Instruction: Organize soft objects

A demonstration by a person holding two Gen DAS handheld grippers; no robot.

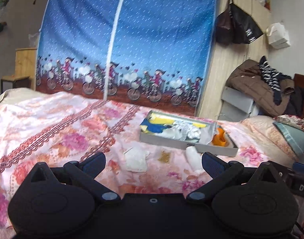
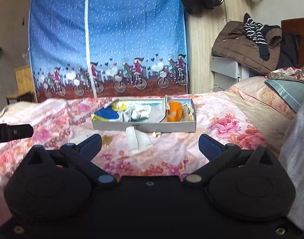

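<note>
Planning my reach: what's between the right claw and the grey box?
In the right wrist view, a crumpled white cloth lies on the floral bedspread between the open right claw and the grey box.

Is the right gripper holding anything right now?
No. In the right wrist view the right gripper has its jaws spread wide with nothing between them, and the white cloth lies loose on the bedspread.

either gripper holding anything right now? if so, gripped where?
Nothing held. Left gripper and right gripper are both open above the bedspread; the white cloths lie loose.
</note>
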